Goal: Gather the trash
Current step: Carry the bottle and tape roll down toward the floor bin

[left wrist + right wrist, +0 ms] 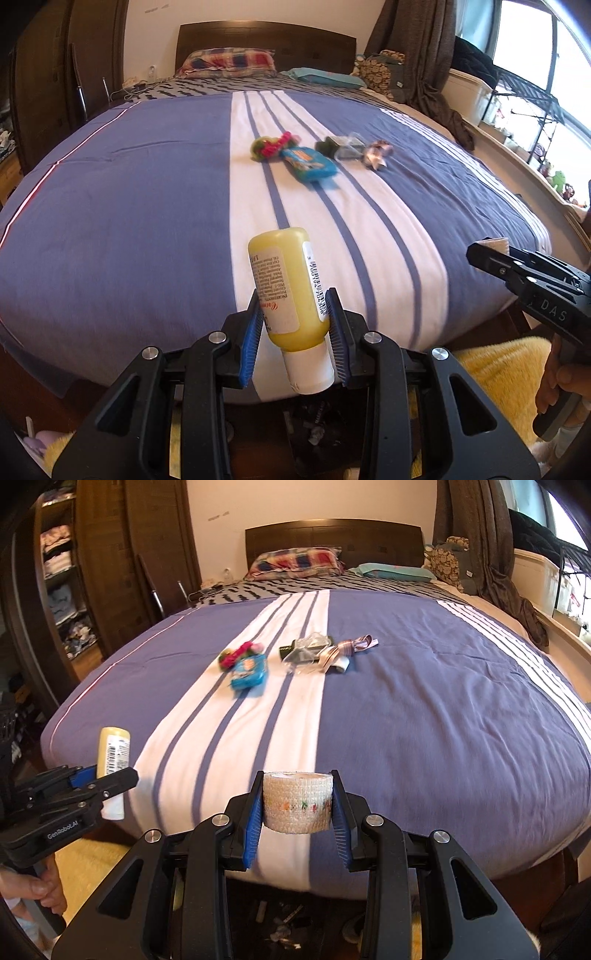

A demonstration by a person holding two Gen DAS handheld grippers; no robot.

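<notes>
Currently, your left gripper [295,325] clamps a yellow plastic squeeze bottle with a white cap [286,291] near the cap end, so its body juts forward. Your right gripper [297,806] pinches a white woven bandage roll [297,801] across its sides. Both items are clear of the bed, probably ready for disposal. The purple-and-white striped bedspread [424,709] carries more trash mid-bed: a blue snack packet [248,672], a clear crumpled wrapper [306,648] and a striped ribbon [347,648]. A dark wooden wardrobe [110,565] stands left of the bed.
</notes>
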